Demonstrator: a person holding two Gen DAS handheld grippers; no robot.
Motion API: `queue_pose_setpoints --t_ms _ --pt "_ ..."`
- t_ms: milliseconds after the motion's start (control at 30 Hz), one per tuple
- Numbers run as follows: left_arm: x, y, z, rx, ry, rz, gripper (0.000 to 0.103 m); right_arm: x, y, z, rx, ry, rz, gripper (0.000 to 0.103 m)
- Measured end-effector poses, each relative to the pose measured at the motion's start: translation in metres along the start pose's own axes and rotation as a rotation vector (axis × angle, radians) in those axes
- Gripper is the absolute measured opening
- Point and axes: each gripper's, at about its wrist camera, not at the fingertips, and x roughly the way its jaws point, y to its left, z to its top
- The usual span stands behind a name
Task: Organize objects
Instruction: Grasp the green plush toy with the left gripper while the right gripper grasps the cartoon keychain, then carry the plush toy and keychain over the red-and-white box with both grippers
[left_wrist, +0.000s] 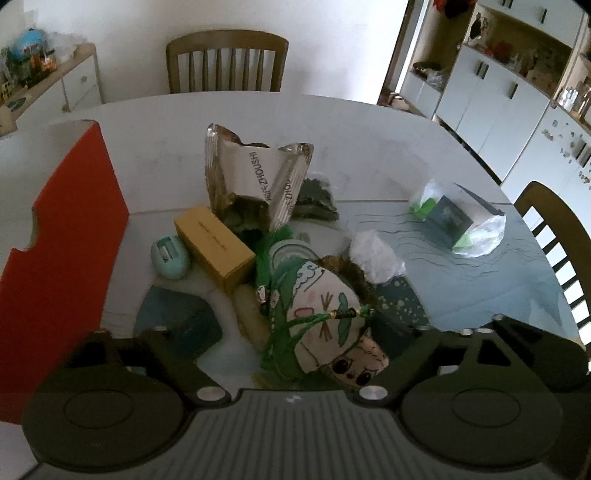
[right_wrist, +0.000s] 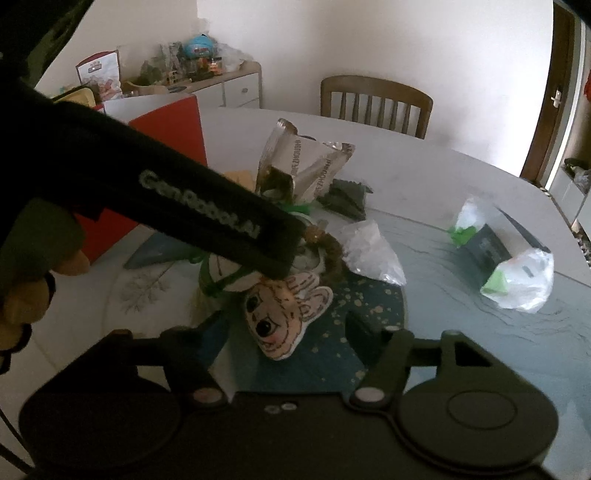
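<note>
Left claw (left_wrist: 325, 332) spread wide over the doll (left_wrist: 332, 325): cartoon face, green cords; right claw (right_wrist: 291, 332) likewise spread.

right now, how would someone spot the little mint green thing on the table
Find the tall red box standing at the table's left side. Just right of its base lies the mint green egg-shaped case, touching the end of the yellow carton; it is the only rounded, pastel item there.

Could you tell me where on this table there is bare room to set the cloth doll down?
Bare tabletop lies between the torn foil bag and the far chair, and between the crumpled clear bag and the bagged dark box. It is crowded around the yellow box, beside the red box.
</note>
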Motion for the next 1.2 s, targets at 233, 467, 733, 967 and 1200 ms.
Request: queue_pose_setpoints --t_ms 233,467,733,967,1200 --pt "0.001 -0.003 0.002 -0.002 0.015 -0.045 0.057 0.005 0.003 0.003 -0.014 0.001 0.015 0.050" --pt "-0.005 -0.005 0.001 0.002 -0.005 -0.033 0.049 0.003 -0.002 0.007 -0.011 -0.004 0.024 0.040" --pt "-0.021 0.006 0.004 -0.052 -0.027 -0.019 0.047 -0.012 -0.003 0.008 -0.032 -0.017 0.056 0.021" --pt "-0.045 0.013 0.003 -0.072 -0.053 0.002 0.047 -0.024 -0.003 0.008 -0.045 -0.036 0.074 0.010" --pt "-0.074 0.019 -0.004 -0.075 -0.079 0.030 0.047 -0.036 -0.008 0.009 -0.009 -0.049 0.092 0.007"
